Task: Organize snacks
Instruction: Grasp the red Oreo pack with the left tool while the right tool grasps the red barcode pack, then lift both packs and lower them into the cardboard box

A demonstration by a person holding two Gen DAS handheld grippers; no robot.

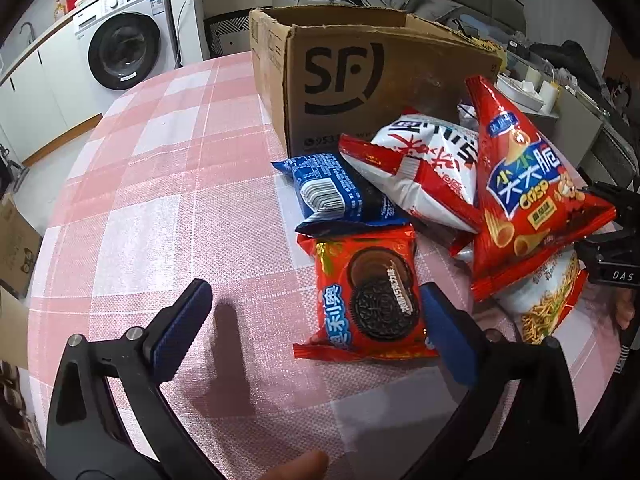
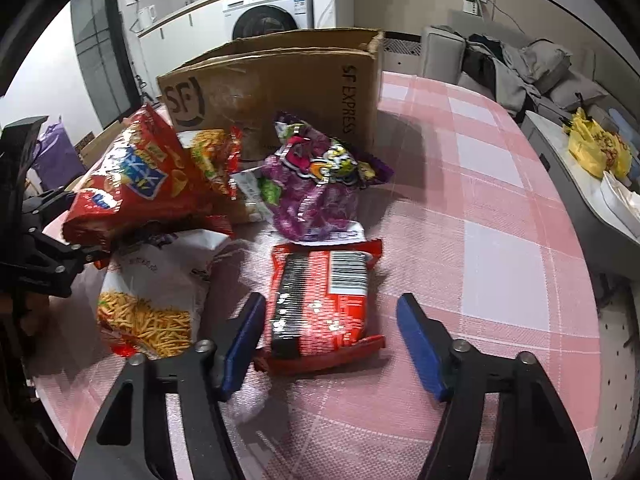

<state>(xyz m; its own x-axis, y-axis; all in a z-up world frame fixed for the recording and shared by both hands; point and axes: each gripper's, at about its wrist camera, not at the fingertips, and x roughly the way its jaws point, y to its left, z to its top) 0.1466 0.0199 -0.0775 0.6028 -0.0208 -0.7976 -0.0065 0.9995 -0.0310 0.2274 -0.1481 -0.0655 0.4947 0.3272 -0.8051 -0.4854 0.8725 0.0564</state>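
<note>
Sorting has barely begun: every snack packet lies on the surface before the SF cardboard box (image 1: 360, 76), my left tongs (image 1: 316, 320) gape beside the Oreo packet (image 1: 366, 296), my right tongs (image 2: 330, 344) straddle the red biscuit packet (image 2: 320, 300) ungripped.

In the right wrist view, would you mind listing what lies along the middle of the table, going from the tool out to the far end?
Right tool → red packet with barcode → purple snack bag → cardboard box → washing machine.
</note>
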